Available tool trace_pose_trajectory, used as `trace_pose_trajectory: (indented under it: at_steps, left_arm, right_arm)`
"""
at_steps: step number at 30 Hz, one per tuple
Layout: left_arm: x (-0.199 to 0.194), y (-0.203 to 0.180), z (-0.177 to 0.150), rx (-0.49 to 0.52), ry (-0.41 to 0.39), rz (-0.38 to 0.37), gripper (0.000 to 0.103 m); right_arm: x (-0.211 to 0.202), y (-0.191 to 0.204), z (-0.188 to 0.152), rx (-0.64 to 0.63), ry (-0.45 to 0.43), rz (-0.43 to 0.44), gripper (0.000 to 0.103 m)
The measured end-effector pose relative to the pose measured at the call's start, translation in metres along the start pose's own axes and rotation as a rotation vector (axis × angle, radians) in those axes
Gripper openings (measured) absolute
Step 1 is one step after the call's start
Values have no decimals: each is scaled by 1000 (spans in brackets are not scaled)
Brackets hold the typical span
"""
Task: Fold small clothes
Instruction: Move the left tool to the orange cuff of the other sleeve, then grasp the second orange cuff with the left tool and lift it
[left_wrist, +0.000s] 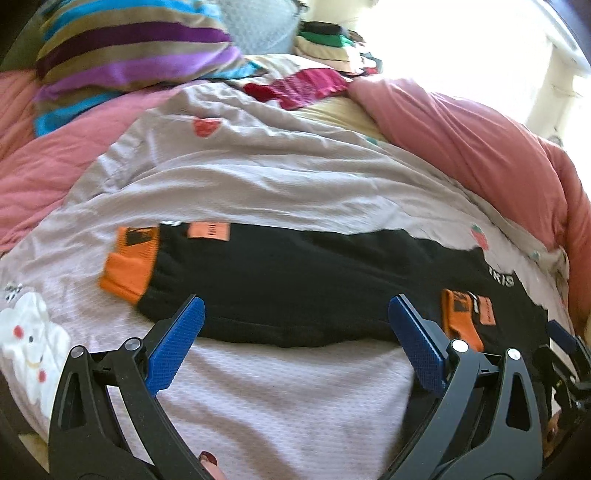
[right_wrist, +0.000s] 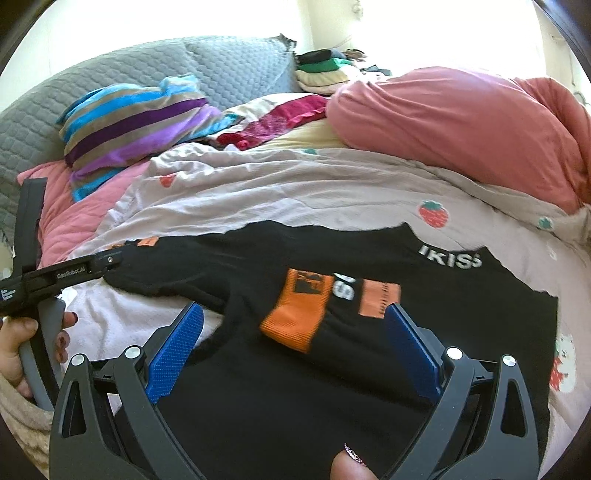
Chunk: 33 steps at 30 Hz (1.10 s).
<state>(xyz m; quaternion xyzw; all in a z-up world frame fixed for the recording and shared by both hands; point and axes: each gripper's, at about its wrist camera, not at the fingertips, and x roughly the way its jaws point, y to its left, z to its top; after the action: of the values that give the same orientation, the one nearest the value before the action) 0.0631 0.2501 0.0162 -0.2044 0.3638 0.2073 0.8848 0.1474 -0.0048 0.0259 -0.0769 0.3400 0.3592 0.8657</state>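
Left wrist view shows your left gripper (left_wrist: 295, 343) with its jaws spread wide, holding nothing, its blue pads (left_wrist: 175, 350) hovering at the near hem of the black top (left_wrist: 314, 288). The top lies spread flat across the pale sheet (left_wrist: 258, 177), one orange cuff (left_wrist: 129, 262) folded in at its left end and another (left_wrist: 461, 317) lying on the body near your right pad. Your right gripper (left_wrist: 565, 347) shows at the far right edge of this view.

Right wrist view puts your right gripper (right_wrist: 295, 347) over the top (right_wrist: 258, 387) too, jaws equally wide and empty, with the orange cuff (right_wrist: 295, 314) lying between its pads and white lettering (right_wrist: 450, 258) further up the cloth. Your left hand (right_wrist: 22, 350) grips the other tool at the left edge. Behind the top sit a striped pillow (right_wrist: 136, 125), a pink duvet (right_wrist: 461, 122) and a stack of folded clothes (right_wrist: 325, 70).
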Motion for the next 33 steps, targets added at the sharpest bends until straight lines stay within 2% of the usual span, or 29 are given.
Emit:
trace_pose_trajectory:
  at_steps: [7, 18, 20, 27, 28, 31, 33]
  left_arm:
    - [0, 31, 3, -86, 12, 35, 93]
    - [9, 73, 0, -225, 68, 51, 93]
    - [11, 81, -1, -257, 78, 32, 93]
    - [21, 102, -5, -339, 95, 42, 93]
    - [24, 104, -5, -351, 102, 38, 89]
    - [29, 105, -4, -350, 108, 61, 68]
    - [34, 106, -1, -360, 113, 55, 64]
  right_arm:
    - [12, 28, 12, -52, -1, 38, 98]
    - [36, 70, 21, -147, 37, 107, 98]
    - [42, 78, 21, -164, 47, 117, 98]
    - [57, 93, 23, -165, 61, 154, 98]
    - [59, 94, 23, -162, 64, 157, 98]
    - [66, 97, 23, -148, 77, 167, 98]
    - [71, 97, 22, -141, 85, 169, 98]
